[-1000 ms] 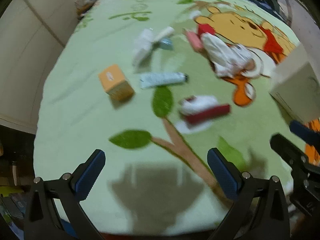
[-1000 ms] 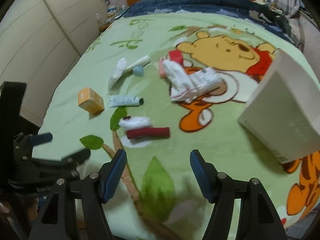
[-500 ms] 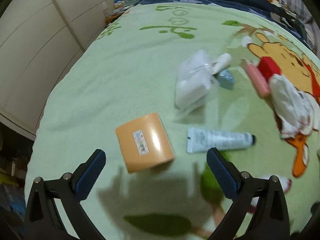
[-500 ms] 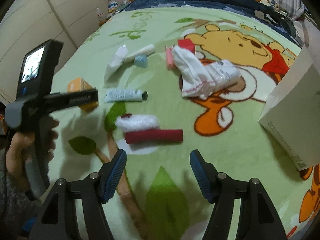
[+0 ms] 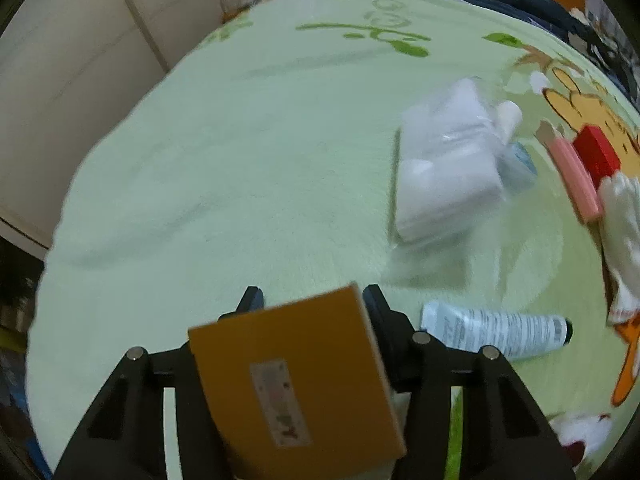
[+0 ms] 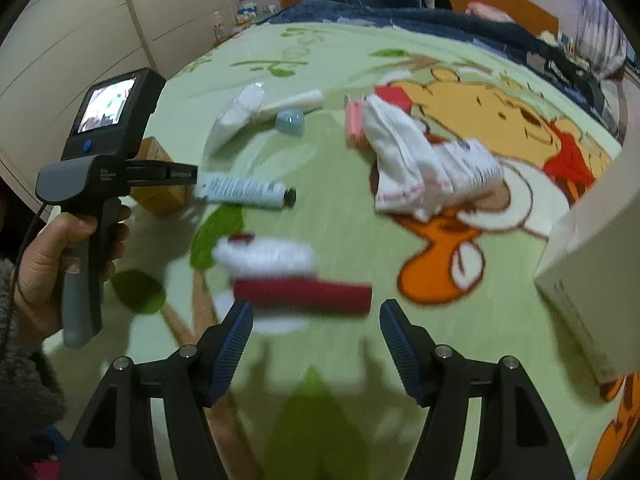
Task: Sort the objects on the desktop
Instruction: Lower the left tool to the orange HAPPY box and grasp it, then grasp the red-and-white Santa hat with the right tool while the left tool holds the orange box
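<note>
My left gripper (image 5: 310, 298) is shut on an orange box (image 5: 296, 384) that fills the space between its fingers; the box also shows under that gripper in the right wrist view (image 6: 160, 196). My right gripper (image 6: 316, 328) is open and empty, just short of a dark red tube (image 6: 302, 296) with a white wad (image 6: 264, 256) behind it. A white tube with a black cap (image 5: 496, 332) lies right of the box, also in the right wrist view (image 6: 244, 190). A clear bag of white items (image 5: 444, 168) lies beyond.
A green cartoon blanket (image 5: 240, 160) covers the bed. A large white box (image 6: 600, 264) stands at the right. A pink bar (image 5: 572, 176), a red block (image 5: 596, 156), a white cloth (image 6: 404, 164) and a small blue cup (image 6: 290, 122) lie further back. Cupboards line the left.
My left gripper moved forward over the orange box and shut on it. My right gripper moved closer to the dark red tube and stays open.
</note>
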Tool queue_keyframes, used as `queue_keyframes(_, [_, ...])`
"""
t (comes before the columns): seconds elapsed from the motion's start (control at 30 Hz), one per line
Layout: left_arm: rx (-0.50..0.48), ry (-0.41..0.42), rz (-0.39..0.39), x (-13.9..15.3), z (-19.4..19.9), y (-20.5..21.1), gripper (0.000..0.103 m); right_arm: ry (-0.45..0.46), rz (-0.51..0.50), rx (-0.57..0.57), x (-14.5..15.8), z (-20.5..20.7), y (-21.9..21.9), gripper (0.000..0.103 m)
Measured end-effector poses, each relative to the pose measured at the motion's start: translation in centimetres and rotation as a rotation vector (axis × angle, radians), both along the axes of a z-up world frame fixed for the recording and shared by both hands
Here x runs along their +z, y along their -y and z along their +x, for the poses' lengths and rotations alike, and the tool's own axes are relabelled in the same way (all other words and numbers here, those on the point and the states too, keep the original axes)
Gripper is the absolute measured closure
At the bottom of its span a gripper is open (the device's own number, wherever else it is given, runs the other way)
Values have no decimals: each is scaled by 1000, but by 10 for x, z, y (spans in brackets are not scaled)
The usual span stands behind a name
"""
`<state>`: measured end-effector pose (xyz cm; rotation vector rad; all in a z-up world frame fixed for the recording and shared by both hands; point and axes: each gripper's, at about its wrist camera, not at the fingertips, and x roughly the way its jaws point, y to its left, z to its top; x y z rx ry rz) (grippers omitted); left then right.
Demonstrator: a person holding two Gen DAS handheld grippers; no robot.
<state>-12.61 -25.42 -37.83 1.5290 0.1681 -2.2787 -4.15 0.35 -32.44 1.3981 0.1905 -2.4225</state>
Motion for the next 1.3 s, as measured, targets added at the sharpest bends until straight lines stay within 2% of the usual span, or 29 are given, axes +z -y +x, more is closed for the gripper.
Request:
queue_keyframes(0.13, [-6,-7,-3,2,-2,3,53,-28,32,98,-5,-11,16,35])
queue_keyframes(0.27, [-17,-10,-28,10,4,-1,53,-25,75,258,-16,-13,35,35])
queue_keyframes(0.37, [-12,-4,-7,15,15,-1,53,16,137,383,-29,-13,45,35])
queue_keyframes(0.43, [-8,-2,10,18,19,-1,53,11,201,456,-34,-11,44,35])
queue_keyframes(0.53, [-6,2,15,21,24,-2,53,1,291,506,-45,-12,40,35])
queue_keyframes(0.6, [4,11,8,20,24,-4,53,15,307,518,-53,-18,39,35])
queue_keyframes(0.67, [12,26,15,18,21,-5,53,41,262,528,-60,-24,39,35])
queue_keyframes(0.7, [15,30,23,16,20,-5,53,83,221,535,-66,-29,41,35])
queue_keyframes(0.8, [14,36,29,17,17,-8,53,135,136,477,-75,-41,43,36])
queue_keyframes(0.83, [11,36,29,18,17,-9,53,155,94,429,-74,-46,40,41])
queue_keyframes(0.87, [6,35,29,19,18,-11,53,189,14,350,-70,-54,32,54])
queue_keyframes(0.93, [0,30,30,21,17,-15,53,279,-183,174,-67,-68,8,71])
queue_keyframes(0.97, [-6,29,29,22,16,-17,53,325,-286,44,-68,-74,-9,71])
queue_keyframes(1.0, [-12,29,30,23,17,-18,53,337,-305,-18,-70,-75,-16,71])
queue_keyframes(1.03, [-17,31,32,22,16,-20,53,338,-295,-41,-70,-74,-18,71])
queue_keyframes(1.1, [-25,34,37,22,12,-22,52,299,-214,9,-66,-70,-8,71])
queue_keyframes(1.17, [-31,35,37,22,11,-25,52,242,-72,108,-62,-64,13,71])
queue_keyframes(1.3, [-27,41,42,19,12,-27,52,171,147,281,-68,-57,49,68])
